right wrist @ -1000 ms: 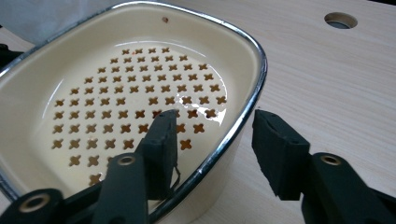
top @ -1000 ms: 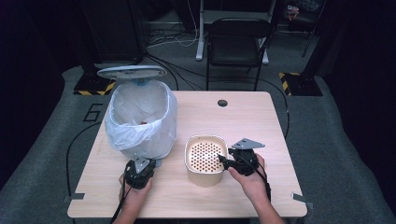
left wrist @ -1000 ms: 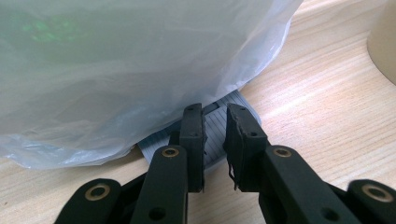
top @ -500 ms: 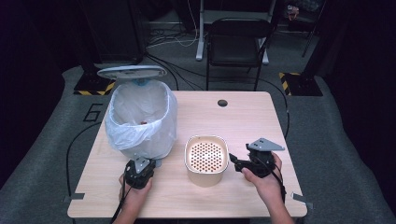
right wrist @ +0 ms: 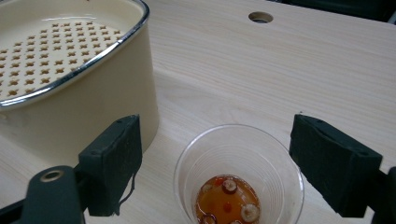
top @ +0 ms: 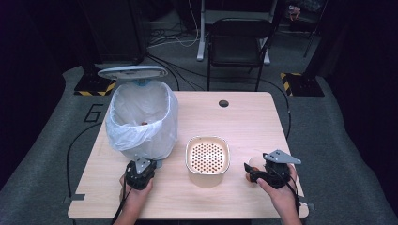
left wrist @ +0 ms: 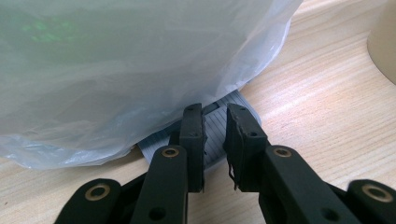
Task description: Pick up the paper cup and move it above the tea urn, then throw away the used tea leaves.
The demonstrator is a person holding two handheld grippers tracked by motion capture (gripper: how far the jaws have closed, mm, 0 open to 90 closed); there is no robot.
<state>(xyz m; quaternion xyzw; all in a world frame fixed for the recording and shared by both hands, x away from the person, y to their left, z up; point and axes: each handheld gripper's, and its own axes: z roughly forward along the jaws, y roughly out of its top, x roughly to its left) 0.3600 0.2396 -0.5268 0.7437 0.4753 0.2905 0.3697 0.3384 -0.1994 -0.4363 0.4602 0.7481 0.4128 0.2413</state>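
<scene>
A clear plastic cup (right wrist: 239, 179) with orange liquid and a few round fruits at its bottom stands on the table between the jaws of my right gripper (right wrist: 222, 161). Those jaws have just been opening, and the pads stand wide apart, clear of the cup's wall. In the high view the right gripper (top: 249, 171) and the cup (top: 256, 164) are right of a cream container (top: 207, 139) with a perforated insert. My left gripper (left wrist: 215, 126) is shut, its tips over the grey ribbed pedal (left wrist: 236, 101) of the bag-lined bin (top: 141, 122), whose lid (top: 132, 72) stands raised.
The cream container's wall (right wrist: 93, 107) is close to the left of the cup. A round cable hole (top: 223, 103) is in the far part of the wooden table (top: 253, 122). A black chair (top: 239, 37) stands beyond the table.
My right gripper has moved right, away from the cream container's rim, and its jaws have spread apart around the cup. The left gripper has stayed at the bin's pedal.
</scene>
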